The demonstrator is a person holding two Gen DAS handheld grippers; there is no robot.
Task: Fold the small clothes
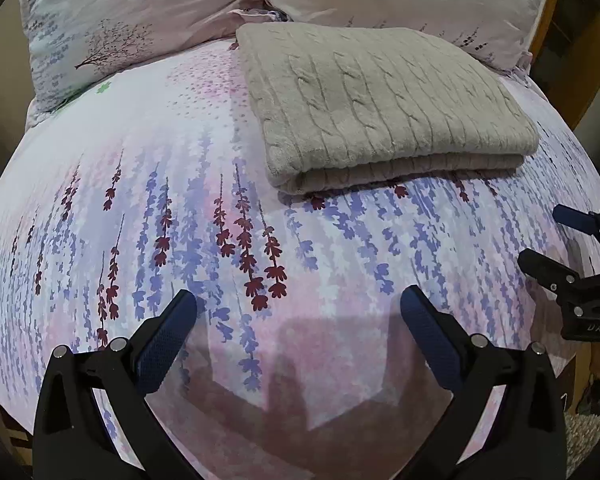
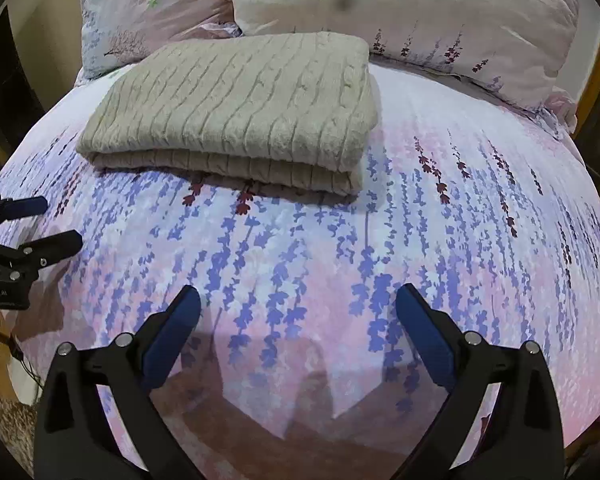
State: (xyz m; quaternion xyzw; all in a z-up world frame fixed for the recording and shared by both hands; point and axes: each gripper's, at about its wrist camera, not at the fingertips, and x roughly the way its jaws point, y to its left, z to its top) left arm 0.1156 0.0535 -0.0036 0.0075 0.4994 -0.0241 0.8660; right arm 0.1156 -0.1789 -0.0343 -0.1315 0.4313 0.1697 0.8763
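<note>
A folded grey cable-knit garment (image 1: 384,104) lies on the floral bed sheet (image 1: 140,200), in front of the pillows; it also shows in the right wrist view (image 2: 236,108). My left gripper (image 1: 298,304) is open and empty, hovering over bare sheet well in front of the garment. My right gripper (image 2: 298,300) is open and empty too, over bare sheet in front of the garment. Each gripper shows in the other's view: the right one at the right edge (image 1: 540,236), the left one at the left edge (image 2: 60,222).
Two floral pillows (image 1: 132,28) (image 2: 440,20) lie at the head of the bed behind the garment. A wooden bed frame (image 1: 556,20) shows at the far right. The bed's front edge and a shaggy rug (image 2: 8,420) lie below the grippers.
</note>
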